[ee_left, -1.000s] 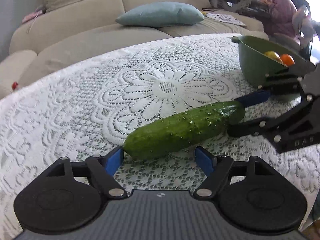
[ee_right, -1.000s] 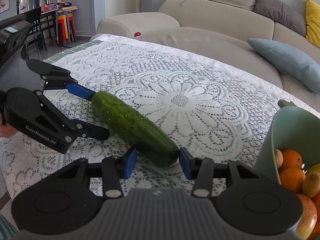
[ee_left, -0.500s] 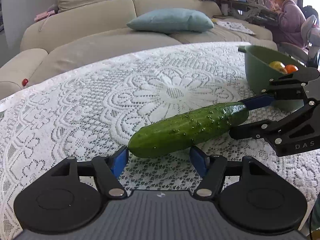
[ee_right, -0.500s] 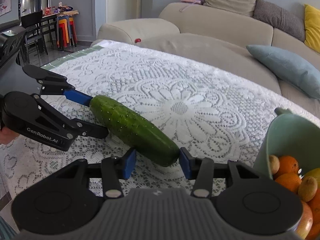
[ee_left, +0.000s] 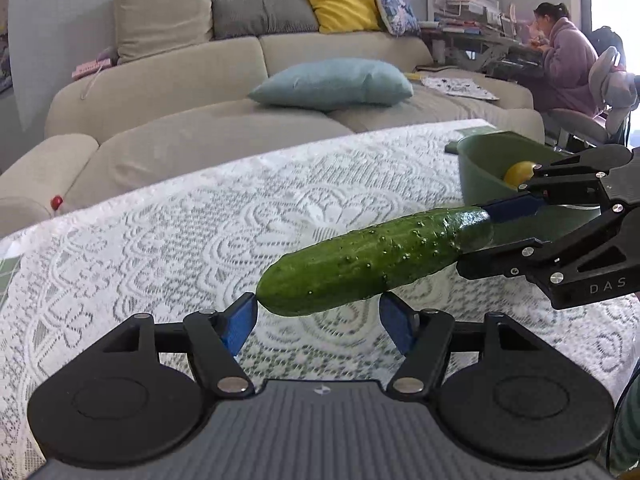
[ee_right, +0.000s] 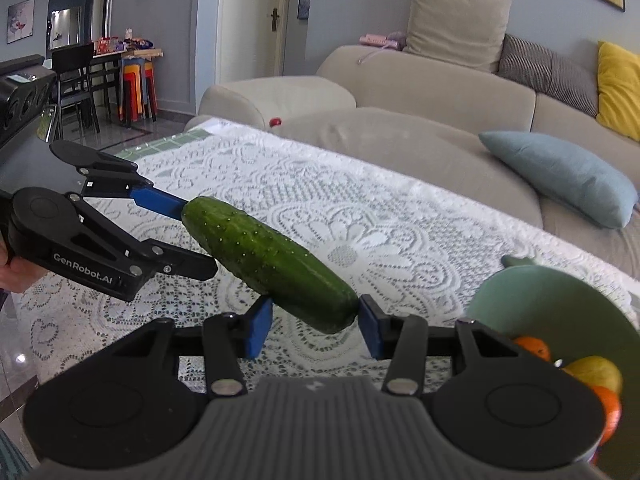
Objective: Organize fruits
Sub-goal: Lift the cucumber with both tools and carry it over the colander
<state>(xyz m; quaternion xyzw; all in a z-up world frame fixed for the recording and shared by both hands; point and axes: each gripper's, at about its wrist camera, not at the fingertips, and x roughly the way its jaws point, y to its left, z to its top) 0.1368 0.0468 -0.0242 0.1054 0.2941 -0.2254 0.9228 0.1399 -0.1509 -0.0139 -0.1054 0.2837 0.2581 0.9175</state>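
Off to the right, the green bowl (ee_right: 560, 300) on the lace tablecloth (ee_left: 160, 240) holds oranges (ee_right: 530, 347) and a yellow fruit (ee_right: 596, 372). The cucumber (ee_left: 376, 260) hangs clear above the cloth, carried at both ends. The left gripper (ee_left: 318, 322), whose jaws have just been closing, pinches the near end in the left wrist view, and the right gripper (ee_right: 316, 326) clamps the opposite end.

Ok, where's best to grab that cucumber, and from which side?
Near each rounded end of the cucumber, coming in lengthwise from both ends, squeezing across its narrow width. It's long, straight and roughly level, so two end grips likely keep it from tipping.
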